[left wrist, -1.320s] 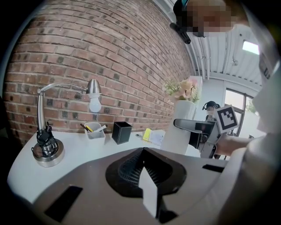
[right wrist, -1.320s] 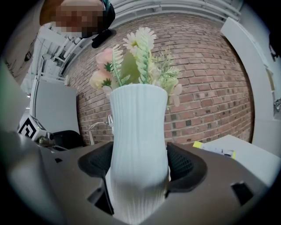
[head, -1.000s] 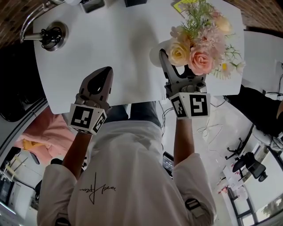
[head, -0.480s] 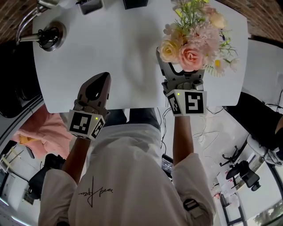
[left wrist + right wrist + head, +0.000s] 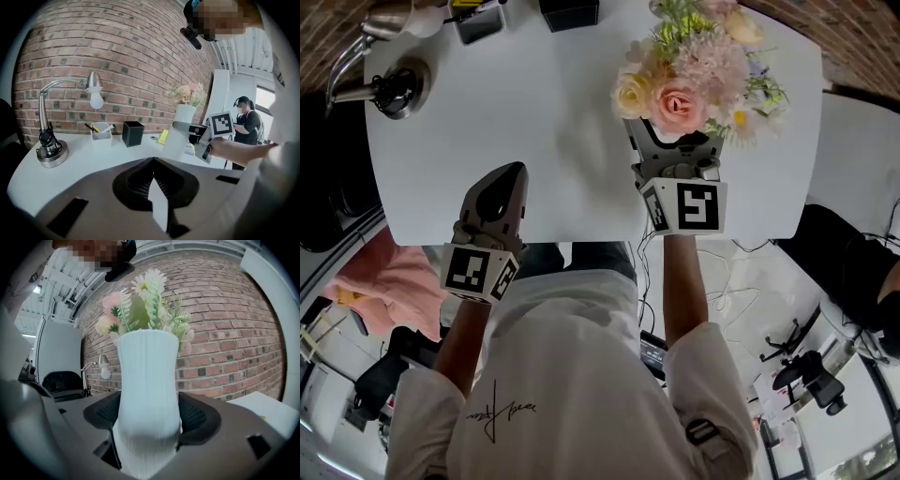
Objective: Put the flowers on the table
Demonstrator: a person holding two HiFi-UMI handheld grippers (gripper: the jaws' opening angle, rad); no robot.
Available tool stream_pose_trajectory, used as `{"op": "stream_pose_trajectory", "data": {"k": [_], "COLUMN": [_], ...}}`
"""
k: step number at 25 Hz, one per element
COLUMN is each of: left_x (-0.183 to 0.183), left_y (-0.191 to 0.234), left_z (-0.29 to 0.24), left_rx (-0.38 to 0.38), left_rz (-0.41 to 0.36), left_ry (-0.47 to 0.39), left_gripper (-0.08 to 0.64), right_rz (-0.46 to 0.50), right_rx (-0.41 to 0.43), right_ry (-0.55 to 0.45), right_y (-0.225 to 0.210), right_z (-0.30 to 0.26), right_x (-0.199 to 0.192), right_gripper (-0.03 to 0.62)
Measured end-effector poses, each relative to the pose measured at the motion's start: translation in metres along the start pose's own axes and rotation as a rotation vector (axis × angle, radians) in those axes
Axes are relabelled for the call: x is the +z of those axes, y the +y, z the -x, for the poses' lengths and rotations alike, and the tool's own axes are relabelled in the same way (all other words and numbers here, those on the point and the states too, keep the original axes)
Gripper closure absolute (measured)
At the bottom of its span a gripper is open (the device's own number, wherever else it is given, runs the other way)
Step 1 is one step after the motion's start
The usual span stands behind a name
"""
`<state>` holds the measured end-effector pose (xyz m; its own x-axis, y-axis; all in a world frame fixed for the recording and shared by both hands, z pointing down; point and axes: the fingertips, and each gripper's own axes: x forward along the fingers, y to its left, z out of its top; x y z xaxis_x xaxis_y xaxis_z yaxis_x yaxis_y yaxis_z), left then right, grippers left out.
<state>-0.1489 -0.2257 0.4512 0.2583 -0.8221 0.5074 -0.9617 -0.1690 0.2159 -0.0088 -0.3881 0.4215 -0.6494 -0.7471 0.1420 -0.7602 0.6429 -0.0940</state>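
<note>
A bunch of pink, cream and green flowers [image 5: 689,66] stands in a white ribbed vase [image 5: 147,394]. My right gripper [image 5: 670,142] is shut on the vase's lower part and holds it upright over the right half of the white table [image 5: 553,141]. In the right gripper view the vase fills the gap between the jaws of that gripper [image 5: 147,430], with the flowers [image 5: 145,305] above. From the left gripper view the vase [image 5: 179,129] shows at right; its base is hidden. My left gripper [image 5: 508,178] is shut on nothing, over the table's near edge.
A metal desk lamp [image 5: 394,86] stands at the table's far left. A pen cup [image 5: 478,19], a black box [image 5: 568,11] and a yellow item [image 5: 163,137] line the far edge by the brick wall. A person [image 5: 244,123] stands at right.
My right gripper has carried the vase of flowers leftward and farther in over the table. The left gripper has shifted slightly forward, still shut.
</note>
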Motion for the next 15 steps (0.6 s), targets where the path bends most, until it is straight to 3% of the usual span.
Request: {"op": "stream_pose_trajectory", "data": {"k": [15], "left_x": [0.044], "left_y": [-0.029], "left_z": [-0.073], "left_rx": [-0.008], "left_rz": [-0.011], "left_ry": [-0.135], "left_gripper": [0.555], "right_rz": [0.023], "right_rx": [-0.030], "right_ry": [-0.002], "right_y": [-0.026], "right_z": [-0.016], "right_x": [-0.009], "right_gripper": [0.195]}}
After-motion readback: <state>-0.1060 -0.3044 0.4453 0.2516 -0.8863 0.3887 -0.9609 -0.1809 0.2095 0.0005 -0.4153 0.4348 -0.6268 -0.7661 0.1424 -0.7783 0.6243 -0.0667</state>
